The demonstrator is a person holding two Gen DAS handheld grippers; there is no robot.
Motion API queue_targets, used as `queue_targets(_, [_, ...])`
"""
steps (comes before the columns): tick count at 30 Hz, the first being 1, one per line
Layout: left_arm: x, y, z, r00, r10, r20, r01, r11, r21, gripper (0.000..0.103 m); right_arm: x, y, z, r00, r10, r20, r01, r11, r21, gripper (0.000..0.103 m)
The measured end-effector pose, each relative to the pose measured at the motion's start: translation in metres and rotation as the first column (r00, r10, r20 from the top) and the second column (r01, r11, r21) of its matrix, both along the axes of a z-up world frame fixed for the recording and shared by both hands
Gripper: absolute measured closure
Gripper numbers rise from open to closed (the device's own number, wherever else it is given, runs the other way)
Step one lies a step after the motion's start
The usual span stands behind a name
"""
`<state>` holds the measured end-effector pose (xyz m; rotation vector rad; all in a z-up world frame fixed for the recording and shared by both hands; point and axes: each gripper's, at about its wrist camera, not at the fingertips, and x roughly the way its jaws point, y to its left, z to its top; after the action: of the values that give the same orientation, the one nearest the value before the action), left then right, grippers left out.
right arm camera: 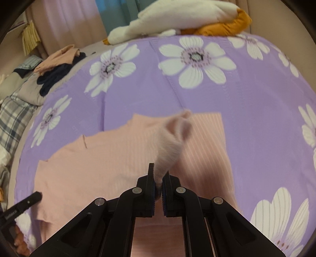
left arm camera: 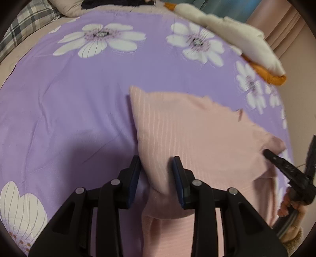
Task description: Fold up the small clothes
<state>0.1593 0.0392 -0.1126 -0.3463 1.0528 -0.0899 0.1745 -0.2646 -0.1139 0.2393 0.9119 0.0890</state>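
Between right gripper (right arm camera: 158,179) pads: pink top (right arm camera: 110,154) (sleeve).

A purple bedspread (right arm camera: 256,102) with big white flowers covers the bed. Far off lies a white and orange plush toy (right arm camera: 177,17). Left, a plaid pillow (right arm camera: 13,116) and piled clothes (right arm camera: 57,65); pale pink curtains (right arm camera: 69,21) hang behind.

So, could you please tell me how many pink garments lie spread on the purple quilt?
1: the pink top lies mid-quilt, one corner pinched by the right hand-held gripper.
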Motion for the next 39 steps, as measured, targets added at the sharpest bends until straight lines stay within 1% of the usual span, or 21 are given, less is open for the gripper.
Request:
queue_targets(1, [0.002,-0.002,-0.004,1.0,0.001,-0.009,-0.001,1.0,0.012,0.071,0.0,-0.002,-0.003,1.0,0.001,-0.011,-0.001,1.0,0.011,0.097])
queue_targets(4, [0.002,-0.003,-0.006,1.0,0.004,-0.002,-0.004,1.0,0.031,0.068,-0.002,-0.01,-0.013,0.999,-0.003,-0.04,0.005,0.999,0.032,0.097])
queue_targets(8, [0.003,-0.001,-0.009,1.0,0.015,-0.011,-0.014,1.0,0.023,0.067,-0.006,-0.02,-0.012,0.999,-0.001,-0.034,0.004,0.997,0.075,0.097])
queue_targets(12, [0.002,-0.003,-0.008,1.0,0.017,-0.011,-0.017,0.999,0.031,0.067,-0.011,-0.026,-0.01,0.999,0.018,-0.031,-0.014,0.993,0.117,0.096])
queue_targets(13, [0.002,-0.004,-0.008,1.0,0.017,-0.011,-0.017,0.999,0.033,0.066,-0.012,-0.028,-0.01,0.999,0.019,-0.032,-0.015,0.992,0.123,0.094])
queue_targets(14, [0.002,-0.004,-0.008,1.0,0.018,-0.01,-0.018,0.999,0.035,0.066,-0.013,-0.03,-0.01,0.999,0.014,-0.034,-0.01,0.992,0.122,0.087])
queue_targets(15, [0.002,-0.005,-0.008,1.0,0.019,-0.01,-0.018,0.999,0.038,0.066,-0.014,-0.033,-0.009,0.999,-0.002,-0.038,0.006,0.994,0.11,0.082])
queue_targets(16, [0.002,-0.005,-0.009,1.0,0.019,-0.009,-0.018,0.999,0.041,0.066,-0.015,-0.035,-0.008,0.999,-0.012,-0.035,0.015,0.995,0.102,0.076])
queue_targets(17, [0.002,-0.006,-0.009,1.0,0.021,-0.01,-0.02,0.999,0.044,0.066,-0.016,-0.038,-0.008,0.999,-0.019,-0.029,0.022,0.995,0.101,0.074])
queue_targets(21, [0.003,-0.006,-0.009,1.0,0.028,-0.014,-0.027,0.999,0.041,0.066,-0.016,-0.054,-0.008,0.999,-0.036,-0.026,0.04,0.983,0.181,0.074])
queue_targets(26, [0.003,-0.006,-0.009,0.999,0.029,-0.017,-0.029,0.999,0.038,0.066,-0.016,-0.062,-0.008,0.999,-0.047,-0.022,0.05,0.977,0.209,0.074])
queue_targets(29, [0.003,-0.006,-0.009,0.999,0.031,-0.017,-0.031,0.999,0.037,0.066,-0.015,-0.06,-0.009,0.999,-0.048,-0.017,0.05,0.979,0.199,0.075])
queue_targets(30, [0.003,-0.006,-0.009,0.999,0.031,-0.017,-0.031,0.999,0.038,0.066,-0.015,-0.06,-0.009,0.999,-0.053,-0.01,0.054,0.98,0.193,0.077])
queue_targets(31, [0.003,-0.006,-0.009,0.999,0.031,-0.017,-0.03,0.999,0.038,0.066,-0.015,-0.059,-0.008,0.999,-0.053,-0.005,0.053,0.981,0.186,0.088])
queue_targets(32, [0.003,-0.006,-0.009,0.999,0.032,-0.018,-0.031,0.999,0.037,0.066,-0.016,-0.059,-0.007,0.998,-0.057,0.001,0.056,0.984,0.172,0.095])
queue_targets(36, [0.002,-0.006,-0.008,0.999,0.042,-0.022,-0.042,0.999,0.032,0.066,-0.021,-0.059,0.004,0.996,-0.065,0.058,0.056,0.987,0.153,0.097])
queue_targets(37, [0.002,-0.006,-0.006,0.999,0.047,-0.022,-0.047,0.999,0.024,0.068,-0.023,-0.058,0.008,0.995,-0.067,0.073,0.057,0.989,0.137,0.097])
queue_targets(39, [0.002,-0.005,-0.004,0.998,0.05,-0.027,-0.05,0.999,-0.013,0.07,-0.025,-0.056,0.014,0.993,-0.07,0.097,0.06,0.993,0.106,0.097])
